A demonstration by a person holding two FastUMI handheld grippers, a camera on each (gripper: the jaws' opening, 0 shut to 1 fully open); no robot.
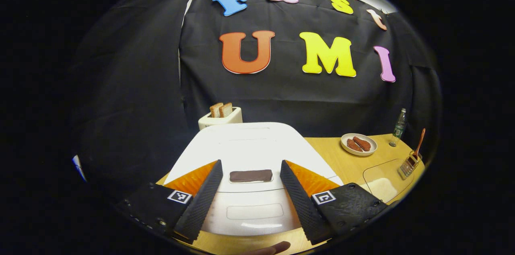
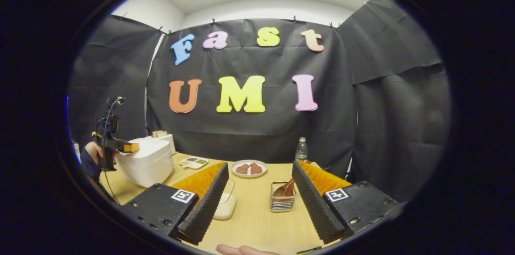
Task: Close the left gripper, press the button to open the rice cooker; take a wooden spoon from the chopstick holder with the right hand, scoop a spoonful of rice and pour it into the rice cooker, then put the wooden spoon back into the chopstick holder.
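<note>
since my left gripper (image 1: 250,180) sits spread over the rice cooker (image 1: 249,146), its button (image 1: 250,175) dead ahead (lid seemingly shut), i'd close first; right gripper (image 2: 259,194) idles, spread too.

No readable text on the things here.
Each gripper carries small square black-and-white coded markers (image 1: 179,196) on its finger mounts, patterns rather than words; the bottle (image 2: 301,149) has a label too small to read.

left gripper view: close over rice cooker (image 1: 249,154) lid, facing wall | right gripper view: farther back over counter (image 2: 257,214) | shared: cooker, plate (image 1: 358,144)
</note>
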